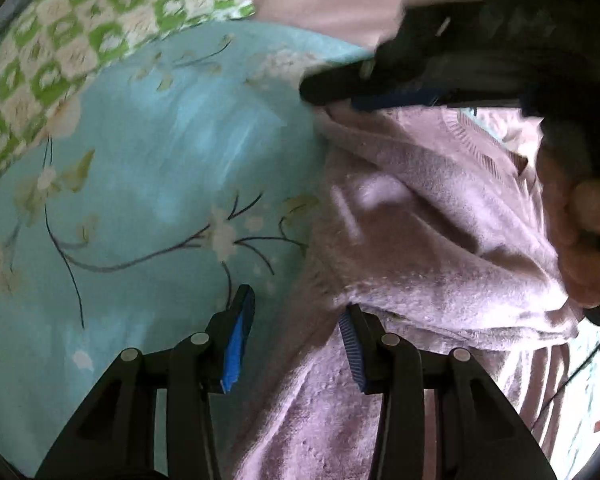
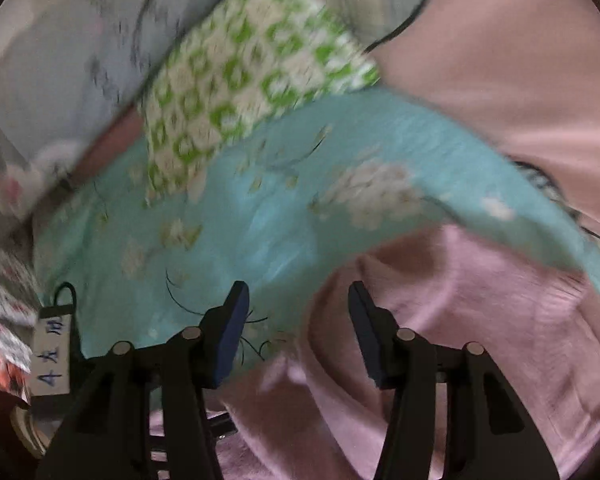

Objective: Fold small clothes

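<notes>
We have the pink garment (image 1: pixel 440 216) still rumpled on the blue sheet (image 1: pixel 148 168), barely folded, our left gripper (image 1: pixel 296 344) half open astride its edge, our right gripper (image 2: pixel 296 332) half open and empty over it.

Left tongs (image 1: pixel 296 320) agape; right tongs (image 2: pixel 298 300) agape, angled down.

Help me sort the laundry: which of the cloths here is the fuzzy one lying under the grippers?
The pink fleece garment. It is plain and fuzzy, while the turquoise sheet has printed flowers and the green-and-white cloth is checked.
</notes>
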Tool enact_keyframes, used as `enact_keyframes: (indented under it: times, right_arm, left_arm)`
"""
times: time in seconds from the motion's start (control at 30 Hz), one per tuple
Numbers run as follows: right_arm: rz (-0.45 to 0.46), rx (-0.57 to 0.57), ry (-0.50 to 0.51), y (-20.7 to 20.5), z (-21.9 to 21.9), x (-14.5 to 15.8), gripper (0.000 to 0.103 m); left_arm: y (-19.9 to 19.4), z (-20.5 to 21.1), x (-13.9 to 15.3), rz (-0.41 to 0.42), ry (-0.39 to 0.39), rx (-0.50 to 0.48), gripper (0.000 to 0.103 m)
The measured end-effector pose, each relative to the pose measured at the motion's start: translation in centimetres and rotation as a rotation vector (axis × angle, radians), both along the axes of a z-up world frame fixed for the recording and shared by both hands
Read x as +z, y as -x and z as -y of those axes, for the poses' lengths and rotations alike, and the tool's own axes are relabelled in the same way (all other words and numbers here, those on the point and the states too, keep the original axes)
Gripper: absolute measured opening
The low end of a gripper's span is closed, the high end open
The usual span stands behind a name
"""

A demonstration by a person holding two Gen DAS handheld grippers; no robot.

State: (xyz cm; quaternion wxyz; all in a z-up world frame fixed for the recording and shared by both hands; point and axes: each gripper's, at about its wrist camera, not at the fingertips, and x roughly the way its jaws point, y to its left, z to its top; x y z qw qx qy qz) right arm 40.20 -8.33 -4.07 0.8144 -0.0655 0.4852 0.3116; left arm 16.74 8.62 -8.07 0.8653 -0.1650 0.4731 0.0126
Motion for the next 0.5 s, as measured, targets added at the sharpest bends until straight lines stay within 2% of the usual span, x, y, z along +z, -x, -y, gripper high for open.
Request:
enact_keyframes:
  times: [0.1, 0.17, 0.3, 0.43, 0.5]
  right_arm:
    - [-0.010, 0.027, 0.110, -0.3, -0.8, -1.9, 0.037]
    - [-0.001, 0.000, 0.195, -0.9, -0.5, -3.4, 0.008]
    - [-0.012, -0.015, 0.150, -1.4, 0.8, -3.6, 0.005]
    - [0.067, 0.038, 0.211, -0.1, -0.5, -2.7, 0.006]
    - [0.066, 0.058, 0.230, 0.1, -1.0, -2.9, 0.004]
  left_arm:
    - [0.5, -0.4, -0.2, 0.011, 0.026, 0.010, 0.043]
    - [0.7, -0.6, -0.4, 0.013, 0.028, 0.011, 0.043]
    - [1.1, -0.9, -0.5, 0.013, 0.027, 0.015, 0.043]
    - [0.8, -0.6, -0.4, 0.015, 0.024, 0.020, 0.043]
    - [0.7, -0.7, -0.3, 0.015, 0.025, 0.026, 0.043]
